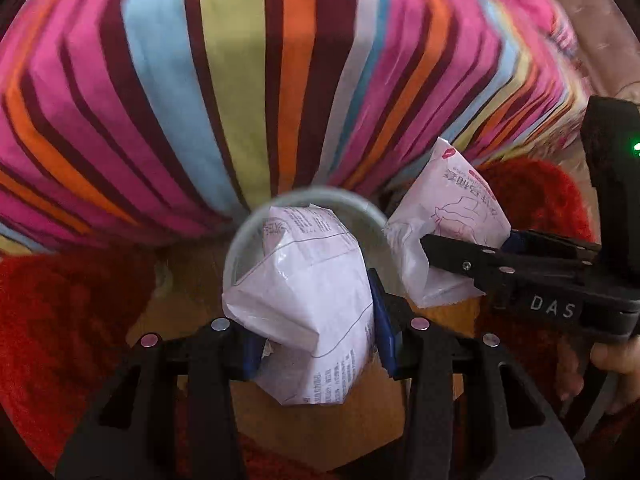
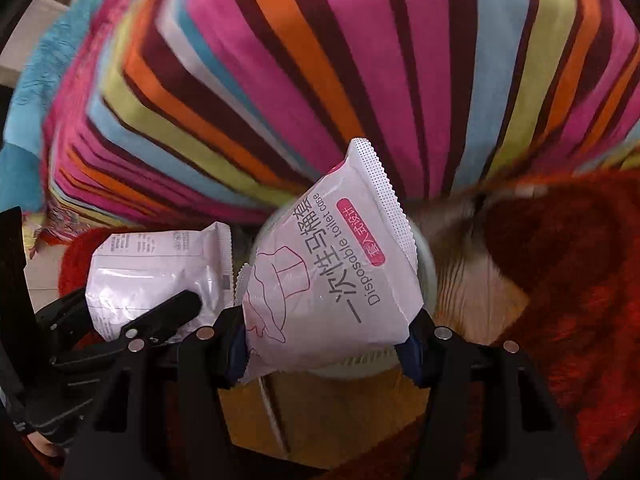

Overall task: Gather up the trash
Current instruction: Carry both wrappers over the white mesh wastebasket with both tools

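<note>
My left gripper [image 1: 316, 336] is shut on a white packet with fine grey print [image 1: 308, 304], held above a round pale bin [image 1: 372, 216]. My right gripper [image 2: 324, 344] is shut on a white packet with pink drawing, marked "Disposable toilet case" [image 2: 332, 276], held above the same bin [image 2: 426, 268]. In the left wrist view the right gripper [image 1: 430, 248] and its packet [image 1: 448, 216] are just right of the bin. In the right wrist view the left gripper [image 2: 176, 312] with its packet [image 2: 156, 272] is to the left.
A bright striped bed cover [image 1: 240, 80] fills the background in both views [image 2: 360, 60]. A red shaggy rug [image 1: 60, 320] lies on a wooden floor [image 1: 340, 432] around the bin. A blue cloth [image 2: 36, 92] lies at the far left.
</note>
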Motion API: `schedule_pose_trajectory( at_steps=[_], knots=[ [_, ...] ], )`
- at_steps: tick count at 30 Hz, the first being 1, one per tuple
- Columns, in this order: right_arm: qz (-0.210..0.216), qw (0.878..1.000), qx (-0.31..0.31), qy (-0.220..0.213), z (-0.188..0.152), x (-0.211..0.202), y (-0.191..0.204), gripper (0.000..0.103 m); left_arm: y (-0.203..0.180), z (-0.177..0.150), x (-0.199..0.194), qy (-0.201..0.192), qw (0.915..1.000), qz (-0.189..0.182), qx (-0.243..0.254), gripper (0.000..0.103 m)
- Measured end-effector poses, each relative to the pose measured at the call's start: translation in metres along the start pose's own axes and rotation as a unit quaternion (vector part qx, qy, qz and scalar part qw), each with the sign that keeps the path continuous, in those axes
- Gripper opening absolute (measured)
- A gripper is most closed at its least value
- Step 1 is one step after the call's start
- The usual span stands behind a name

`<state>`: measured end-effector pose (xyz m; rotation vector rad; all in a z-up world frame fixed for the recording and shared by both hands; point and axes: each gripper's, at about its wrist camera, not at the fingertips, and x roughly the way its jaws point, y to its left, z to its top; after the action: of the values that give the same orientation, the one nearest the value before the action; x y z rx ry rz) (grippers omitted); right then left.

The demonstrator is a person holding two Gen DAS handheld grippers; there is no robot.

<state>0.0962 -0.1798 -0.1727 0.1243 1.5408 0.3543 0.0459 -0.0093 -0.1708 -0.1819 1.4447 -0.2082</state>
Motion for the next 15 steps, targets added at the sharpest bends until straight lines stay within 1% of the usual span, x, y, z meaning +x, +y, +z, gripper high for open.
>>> schedule_pose_trajectory(
  at_steps=[2, 5, 8, 9, 12, 15],
  knots=[
    [0.001, 1.0, 0.018, 0.025, 0.004, 0.014, -0.006, 0.057, 0.005, 0.0, 0.019, 0.033, 0.9994, 0.002, -0.013, 0.044],
    [0.003, 0.998, 0.037, 0.06, 0.012, 0.035, -0.011, 0.056, 0.012, 0.002, 0.044, 0.07, 0.9972, 0.005, -0.028, 0.044],
    [0.003, 0.994, 0.055, 0.095, 0.014, 0.056, -0.019, 0.057, 0.013, 0.005, 0.067, 0.098, 0.9945, 0.014, -0.033, 0.044],
    [0.0, 0.993, 0.061, 0.105, 0.016, 0.064, -0.021, 0.057, 0.013, 0.006, 0.073, 0.105, 0.9938, 0.013, -0.034, 0.044],
    [-0.029, 0.99, 0.06, 0.124, 0.017, 0.081, -0.024, 0.057, 0.014, 0.005, 0.092, 0.131, 0.9905, 0.014, -0.039, 0.044],
    [-0.038, 0.988, 0.058, 0.138, 0.013, 0.096, -0.023, 0.057, 0.011, 0.01, 0.103, 0.151, 0.9877, 0.015, -0.038, 0.045]
  ],
)
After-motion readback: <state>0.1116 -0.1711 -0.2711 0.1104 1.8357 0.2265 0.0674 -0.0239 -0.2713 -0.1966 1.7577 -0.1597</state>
